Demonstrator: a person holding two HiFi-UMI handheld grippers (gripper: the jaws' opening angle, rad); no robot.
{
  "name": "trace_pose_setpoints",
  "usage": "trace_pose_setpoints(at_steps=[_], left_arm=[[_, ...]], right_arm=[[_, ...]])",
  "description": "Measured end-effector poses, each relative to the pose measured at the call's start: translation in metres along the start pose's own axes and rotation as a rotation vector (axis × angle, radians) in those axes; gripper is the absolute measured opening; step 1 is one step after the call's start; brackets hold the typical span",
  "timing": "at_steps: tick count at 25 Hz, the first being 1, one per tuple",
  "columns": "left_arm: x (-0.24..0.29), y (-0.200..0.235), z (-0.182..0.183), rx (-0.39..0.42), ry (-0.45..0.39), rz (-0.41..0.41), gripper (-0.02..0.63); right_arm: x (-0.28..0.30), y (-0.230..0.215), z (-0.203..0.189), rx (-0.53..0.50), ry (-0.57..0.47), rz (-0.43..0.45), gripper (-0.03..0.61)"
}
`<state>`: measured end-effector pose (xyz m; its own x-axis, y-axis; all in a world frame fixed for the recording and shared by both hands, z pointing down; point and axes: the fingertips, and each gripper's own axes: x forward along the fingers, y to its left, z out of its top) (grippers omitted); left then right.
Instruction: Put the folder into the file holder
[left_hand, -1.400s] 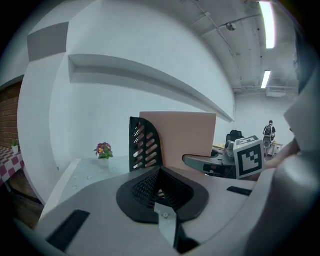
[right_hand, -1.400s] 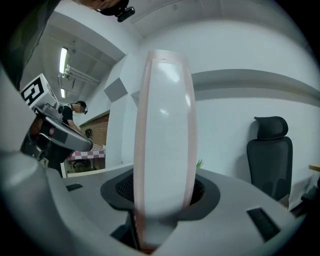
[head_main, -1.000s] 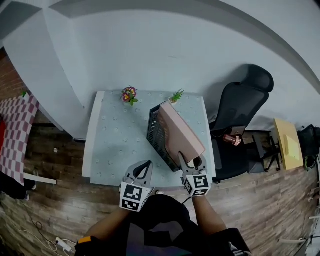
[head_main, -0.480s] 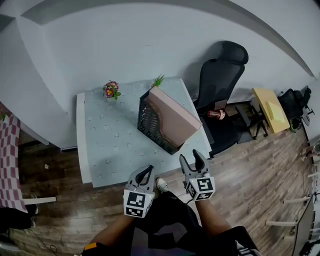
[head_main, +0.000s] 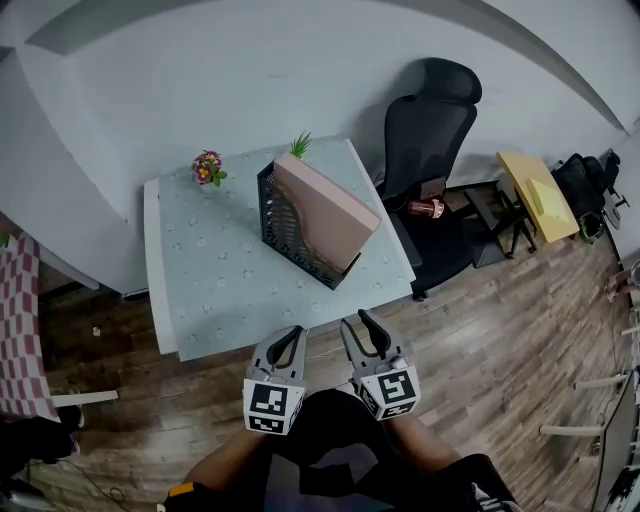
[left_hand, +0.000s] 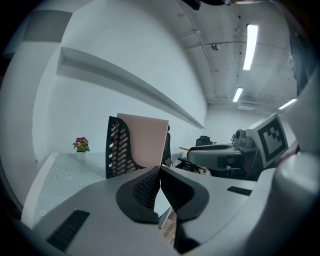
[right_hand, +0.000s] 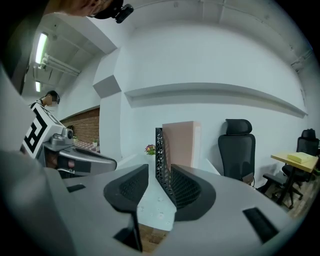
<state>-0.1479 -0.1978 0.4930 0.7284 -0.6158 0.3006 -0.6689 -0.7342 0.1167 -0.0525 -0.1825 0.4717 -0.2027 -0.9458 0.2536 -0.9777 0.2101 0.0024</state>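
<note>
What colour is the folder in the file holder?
The folder is pale pink, standing in the black mesh file holder; shows best in the head view.

On the pale counter (head_main: 210, 285): black file holder (head_main: 285, 228) at right, flower pot (head_main: 207, 168) and green plant (head_main: 300, 146) along far edge.

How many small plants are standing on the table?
2: a flowering plant near the table's far left corner, and a green plant behind the file holder, which may hide more.

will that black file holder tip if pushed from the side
Probably tips: the file holder stands tall and narrow, with the pink folder rising above it. Its perforated walls suggest it's light, so a low push likely slides it.
</note>
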Motion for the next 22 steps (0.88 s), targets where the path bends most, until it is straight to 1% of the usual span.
trace_pose_setpoints(at_steps=[4, 6, 8, 11, 16, 20, 22], left_arm=[[-0.002, -0.028, 0.006, 0.014, -0.017, 0.04, 0.008], [-0.002, -0.045, 0.011, 0.032, -0.025, 0.059, 0.008], [-0.003, -0.062, 0.012, 0.035, -0.031, 0.083, 0.008], [-0.005, -0.092, 0.004, 0.034, -0.026, 0.108, 0.008], [-0.004, -0.141, -0.018, 0.053, 0.017, 0.108, 0.008], [-0.009, -0.162, -0.028, 0.075, 0.021, 0.117, 0.008], [-0.01, -0.169, -0.031, 0.088, 0.019, 0.118, 0.008]], right_arm=[[-0.026, -0.002, 0.003, -0.043, -0.007, 0.044, 0.107], [-0.042, -0.005, 0.0, -0.049, -0.005, 0.067, 0.084], [-0.058, -0.012, -0.004, -0.045, 0.005, 0.085, 0.072], [-0.08, -0.021, -0.015, -0.037, 0.034, 0.124, 0.058], [-0.11, -0.04, -0.029, -0.037, 0.027, 0.159, 0.04], [-0.132, -0.041, -0.041, -0.04, 0.019, 0.176, 0.032], [-0.14, -0.04, -0.049, -0.042, 0.02, 0.182, 0.018]])
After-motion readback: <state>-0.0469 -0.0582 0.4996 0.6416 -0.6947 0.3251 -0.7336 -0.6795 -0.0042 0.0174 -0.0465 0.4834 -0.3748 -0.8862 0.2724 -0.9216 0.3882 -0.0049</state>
